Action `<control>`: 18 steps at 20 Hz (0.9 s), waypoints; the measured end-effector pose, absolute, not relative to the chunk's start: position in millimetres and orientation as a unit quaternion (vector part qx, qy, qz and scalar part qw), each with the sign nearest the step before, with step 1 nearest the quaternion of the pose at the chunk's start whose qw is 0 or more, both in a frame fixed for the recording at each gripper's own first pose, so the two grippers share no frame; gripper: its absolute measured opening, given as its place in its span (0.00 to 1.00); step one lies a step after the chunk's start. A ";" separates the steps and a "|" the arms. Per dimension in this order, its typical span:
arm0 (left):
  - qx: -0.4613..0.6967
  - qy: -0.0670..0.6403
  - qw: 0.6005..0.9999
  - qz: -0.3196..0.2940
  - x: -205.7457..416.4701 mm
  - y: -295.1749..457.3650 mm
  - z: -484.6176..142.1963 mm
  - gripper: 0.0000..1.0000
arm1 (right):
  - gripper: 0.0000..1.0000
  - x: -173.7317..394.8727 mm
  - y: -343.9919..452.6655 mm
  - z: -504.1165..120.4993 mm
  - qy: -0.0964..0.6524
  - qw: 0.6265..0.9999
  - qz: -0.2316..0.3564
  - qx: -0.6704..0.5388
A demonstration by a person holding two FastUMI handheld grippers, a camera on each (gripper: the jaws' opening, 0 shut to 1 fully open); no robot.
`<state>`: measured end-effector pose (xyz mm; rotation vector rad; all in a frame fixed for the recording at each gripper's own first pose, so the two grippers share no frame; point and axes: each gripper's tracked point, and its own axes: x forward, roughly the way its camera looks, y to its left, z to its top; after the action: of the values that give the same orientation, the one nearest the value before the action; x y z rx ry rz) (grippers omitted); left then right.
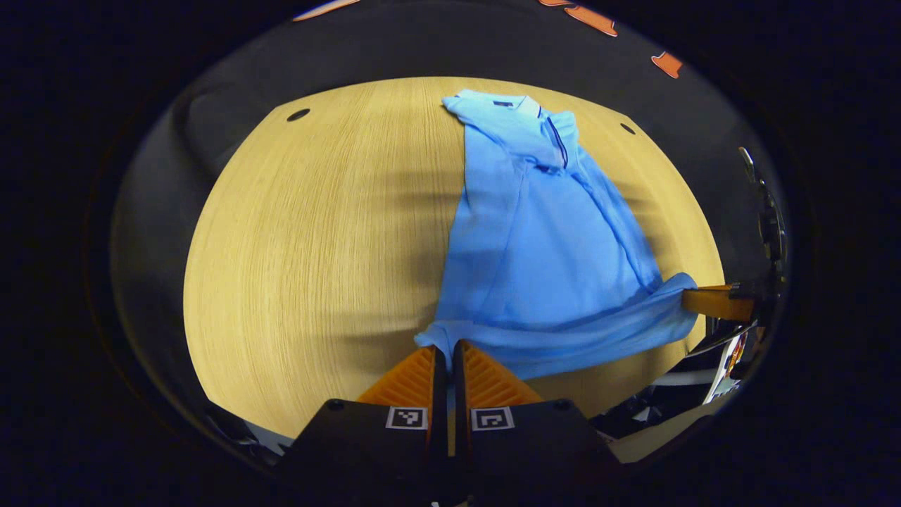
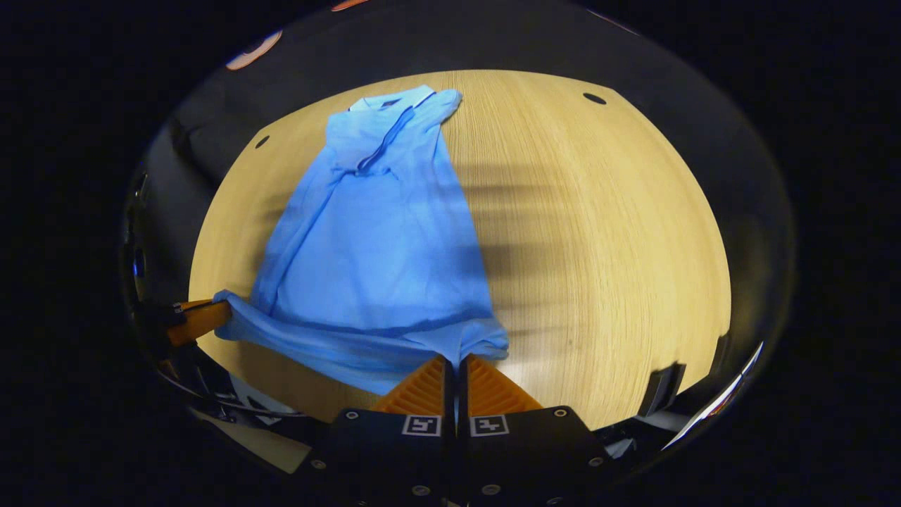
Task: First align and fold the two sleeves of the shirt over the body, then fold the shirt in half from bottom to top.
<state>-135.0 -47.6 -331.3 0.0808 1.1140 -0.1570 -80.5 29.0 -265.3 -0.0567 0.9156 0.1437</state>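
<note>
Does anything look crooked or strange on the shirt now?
Nothing stands out. The shirt lies on the table, sleeves folded in; the left gripper and right gripper each pinch a bottom hem corner.

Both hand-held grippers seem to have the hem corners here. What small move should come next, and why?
Probably lift both corners together and carry the hem toward the collar. The left hand-held gripper and right hand-held gripper are each shut on a bottom corner of the blue polo shirt, whose sleeves look already folded in, on the wooden table.
</note>
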 end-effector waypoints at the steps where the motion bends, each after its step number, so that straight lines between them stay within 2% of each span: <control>1: 0.039 0.522 0.849 -0.074 -121.4 -48.6 -327.8 0.09 | 0.00 -70.2 31.8 -256.8 0.435 0.897 0.074 -0.025; 7: 0.023 0.459 0.885 -0.078 -27.4 -77.3 -289.6 0.09 | 0.00 22.9 40.6 -180.1 0.355 0.931 0.076 -0.041; 14: 0.016 0.397 0.915 -0.065 94.2 -70.5 -240.7 0.09 | 0.00 119.5 50.8 -103.6 0.289 0.953 0.070 -0.053; 18: 0.029 0.379 0.923 -0.059 141.6 -66.5 -232.7 0.09 | 0.00 154.9 63.8 -99.6 0.284 0.955 0.069 -0.046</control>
<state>141.6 -66.5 -232.7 0.0588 0.7773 -0.1217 154.9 63.8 -99.6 -0.0935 0.5758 0.1395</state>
